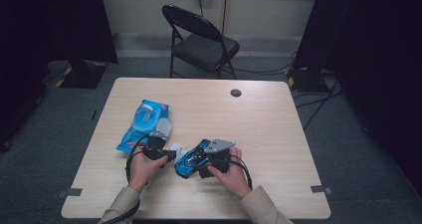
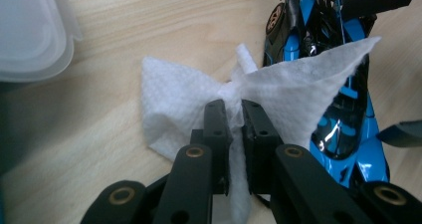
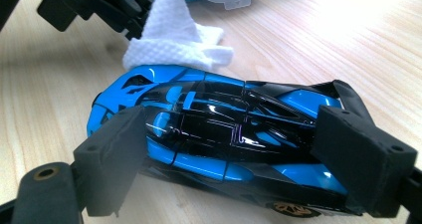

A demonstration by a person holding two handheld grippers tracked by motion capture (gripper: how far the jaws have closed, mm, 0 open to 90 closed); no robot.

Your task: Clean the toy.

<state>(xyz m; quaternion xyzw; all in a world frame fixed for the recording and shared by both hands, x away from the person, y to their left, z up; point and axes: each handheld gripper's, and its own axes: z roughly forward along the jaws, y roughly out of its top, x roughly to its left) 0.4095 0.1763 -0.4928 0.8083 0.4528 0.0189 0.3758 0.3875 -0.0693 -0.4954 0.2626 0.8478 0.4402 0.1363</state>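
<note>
Work in hand: wiping down a blue and black toy car (image 3: 219, 139) with a white wet wipe (image 2: 199, 99).
Toy car: it lies on the wooden table (image 1: 259, 119), near the person's edge, nose toward the wipe.
Right gripper (image 3: 239, 154): clenched on the toy car, one jaw at the nose and one at the tail, pinning it on the table.
Left gripper (image 2: 234, 122): clamped on the bunched middle of the wet wipe, whose loose corners fan out to either side; one corner drapes over the toy car's flank.
Wipe packet (image 1: 144, 122): beside the toy car on the left gripper's side, its flip lid (image 1: 161, 128) open.
Doing it well, as I judge it: keep the toy car pinned end to end so it cannot roll, drag the wipe's flat corner along the bodywork rather than poking with the jaw tips, and use light strokes, because a hard push could skid the car out of the hold.
Risk: the wipe could snag on the rear wing.
</note>
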